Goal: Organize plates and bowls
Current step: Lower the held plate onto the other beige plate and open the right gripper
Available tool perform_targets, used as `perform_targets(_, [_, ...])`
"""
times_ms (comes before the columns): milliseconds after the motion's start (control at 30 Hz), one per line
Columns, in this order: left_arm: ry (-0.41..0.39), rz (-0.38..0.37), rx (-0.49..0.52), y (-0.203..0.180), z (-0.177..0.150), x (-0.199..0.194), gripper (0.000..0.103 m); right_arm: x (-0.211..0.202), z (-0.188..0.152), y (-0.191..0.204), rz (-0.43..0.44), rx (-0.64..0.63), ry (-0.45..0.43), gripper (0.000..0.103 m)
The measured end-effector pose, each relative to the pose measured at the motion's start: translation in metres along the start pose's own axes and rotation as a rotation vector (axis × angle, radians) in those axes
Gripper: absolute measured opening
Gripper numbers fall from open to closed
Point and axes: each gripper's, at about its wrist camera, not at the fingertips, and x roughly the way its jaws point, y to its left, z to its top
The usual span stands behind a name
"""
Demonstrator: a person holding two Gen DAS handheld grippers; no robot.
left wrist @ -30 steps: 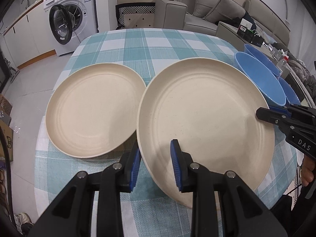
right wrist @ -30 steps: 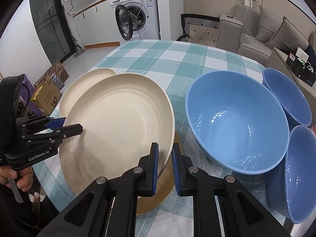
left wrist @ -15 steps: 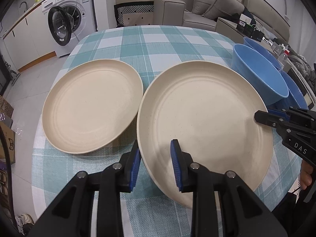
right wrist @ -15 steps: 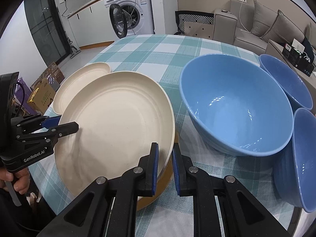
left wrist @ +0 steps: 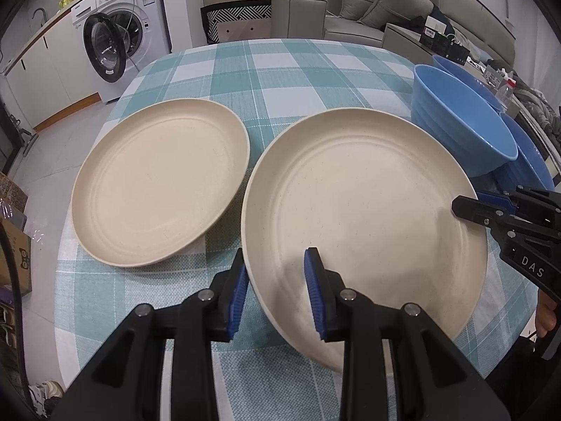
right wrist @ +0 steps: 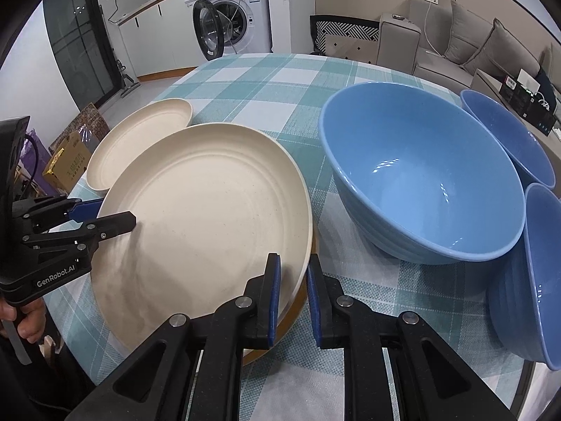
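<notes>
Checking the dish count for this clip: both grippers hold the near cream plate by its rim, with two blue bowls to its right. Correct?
Not quite: there are three blue bowls, not two. The right wrist view shows a large bowl, one behind and one nearer. Both grippers do hold the near cream plate.

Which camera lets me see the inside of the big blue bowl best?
The right wrist view. There the big blue bowl sits close and wide open, so its whole shiny inside shows. The left wrist view catches the same bowl at the right edge, mostly from the side, showing only a strip of its inside.
</notes>
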Motion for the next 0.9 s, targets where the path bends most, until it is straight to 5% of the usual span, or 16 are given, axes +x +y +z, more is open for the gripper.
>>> perform_targets(600, [-0.001,0.029,0.042,-0.01,-0.001,0.0,0.036,0.0,-0.008,0.01,-0.063,-0.06,0.002,0.021])
perform_targets(900, [0.001,0.036,0.066,-0.015,-0.003,0.001,0.038,0.003,-0.011,0.021,-0.131,-0.113,0.004,0.032])
